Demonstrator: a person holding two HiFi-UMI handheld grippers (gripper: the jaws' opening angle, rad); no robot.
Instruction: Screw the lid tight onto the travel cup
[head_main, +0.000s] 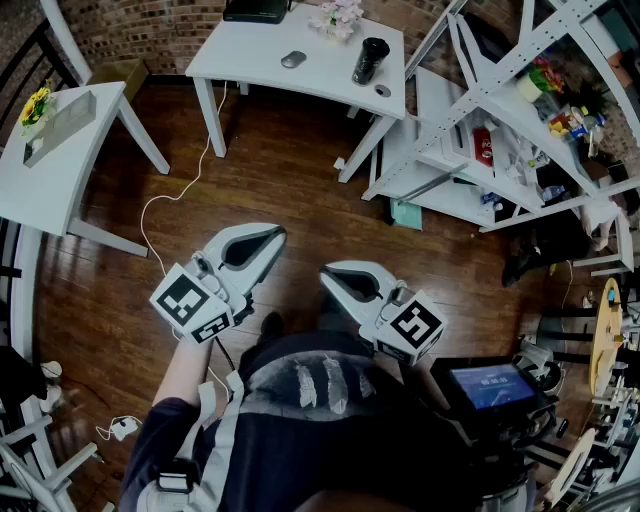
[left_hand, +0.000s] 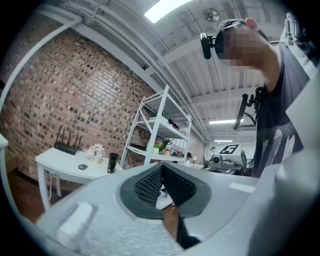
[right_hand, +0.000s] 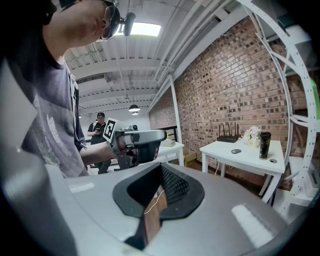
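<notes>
Travel cup (head_main: 370, 60): I see it upright on the white desk (head_main: 255, 52), at 12 o'clock.
Left tongs (head_main: 270, 240): pressed together, nothing between them, at 7 o'clock, well apart from the cup.
Right tongs (head_main: 332, 280): pressed together, empty, at 5 o'clock.

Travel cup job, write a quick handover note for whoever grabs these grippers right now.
Left gripper: shut, empty, over the floor.
Right gripper: shut, empty, beside it.
Travel cup: upright on the white table ahead, untouched.
Likely lid: small round piece lying beside the cup.
Done: nothing yet.
Left: walk over, seat the lid, screw it tight.
</notes>
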